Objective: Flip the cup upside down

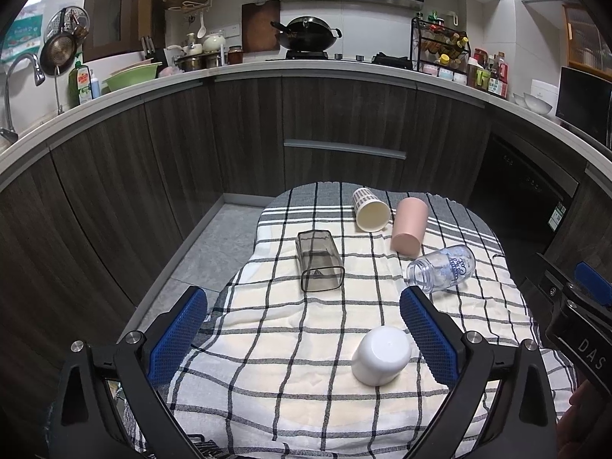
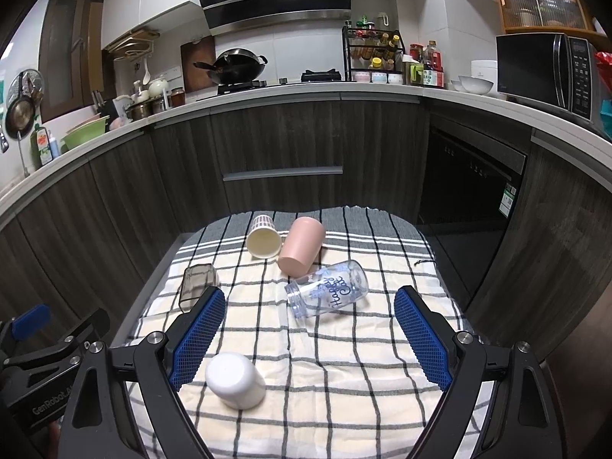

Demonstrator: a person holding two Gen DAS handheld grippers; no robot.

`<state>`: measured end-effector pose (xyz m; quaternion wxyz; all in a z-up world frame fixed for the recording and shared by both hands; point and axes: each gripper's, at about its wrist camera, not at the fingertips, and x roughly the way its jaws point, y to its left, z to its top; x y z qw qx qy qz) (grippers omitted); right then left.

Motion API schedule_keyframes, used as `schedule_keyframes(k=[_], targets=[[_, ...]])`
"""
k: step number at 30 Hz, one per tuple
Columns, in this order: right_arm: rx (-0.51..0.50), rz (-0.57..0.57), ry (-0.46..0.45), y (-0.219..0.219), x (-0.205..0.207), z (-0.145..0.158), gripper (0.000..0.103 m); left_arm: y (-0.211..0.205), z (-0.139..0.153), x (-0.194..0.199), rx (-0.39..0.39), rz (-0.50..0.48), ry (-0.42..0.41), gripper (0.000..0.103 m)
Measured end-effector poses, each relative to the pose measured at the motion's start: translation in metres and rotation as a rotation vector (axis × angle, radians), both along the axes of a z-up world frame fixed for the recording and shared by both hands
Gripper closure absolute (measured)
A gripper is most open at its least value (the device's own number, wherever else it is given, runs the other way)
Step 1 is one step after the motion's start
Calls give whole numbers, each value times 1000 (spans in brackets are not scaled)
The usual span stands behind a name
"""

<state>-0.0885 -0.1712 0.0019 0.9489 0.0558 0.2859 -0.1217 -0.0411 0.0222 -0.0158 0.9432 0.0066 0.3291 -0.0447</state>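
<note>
Both grippers gape (empty) — white cup stands base-up, axis vertical.

left gripper jaws wide apart; right gripper likewise

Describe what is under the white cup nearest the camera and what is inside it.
The white plastic cup rests on the black-and-white checked cloth, base towards the camera in both views. Only cloth shows beneath it. Its mouth faces away, so its inside cannot be seen.
</note>
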Motion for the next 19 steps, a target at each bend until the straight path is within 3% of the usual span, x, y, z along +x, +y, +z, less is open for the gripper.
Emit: schedule_keyframes(k=[19], targets=[[3, 0, 10, 3, 2, -6, 13, -1, -5, 1, 11, 10, 18, 0]])
